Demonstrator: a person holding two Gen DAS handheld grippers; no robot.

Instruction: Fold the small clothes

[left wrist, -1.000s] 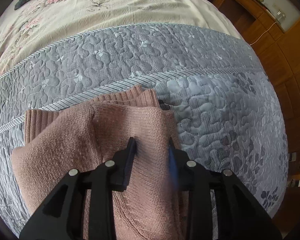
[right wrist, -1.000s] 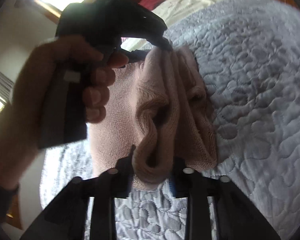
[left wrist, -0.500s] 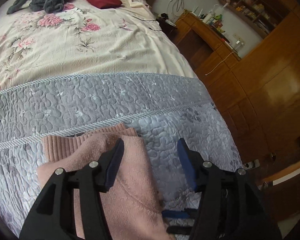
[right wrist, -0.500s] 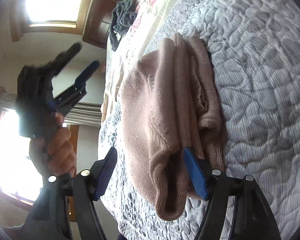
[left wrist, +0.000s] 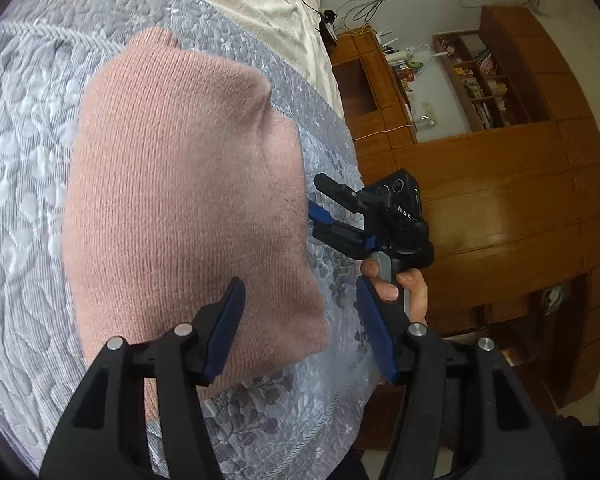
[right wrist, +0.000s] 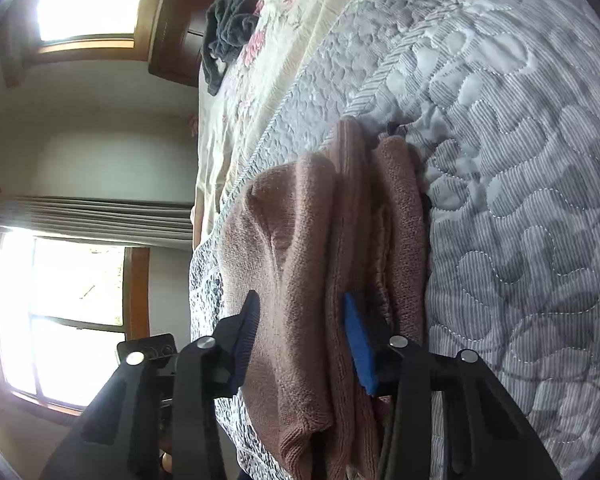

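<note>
Grey quilted bed cover [left wrist: 28,168] supports the folded pink sweater [left wrist: 188,200] near its edge. Left gripper [left wrist: 300,320] hovers wide, empty. Right gripper [right wrist: 300,328] stands wide around the stacked folds, likely to square them.

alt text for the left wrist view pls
A folded pink knit garment lies on a grey quilted bedspread, with the open left gripper above its near edge. The right gripper, hand-held, touches its far side.
</note>
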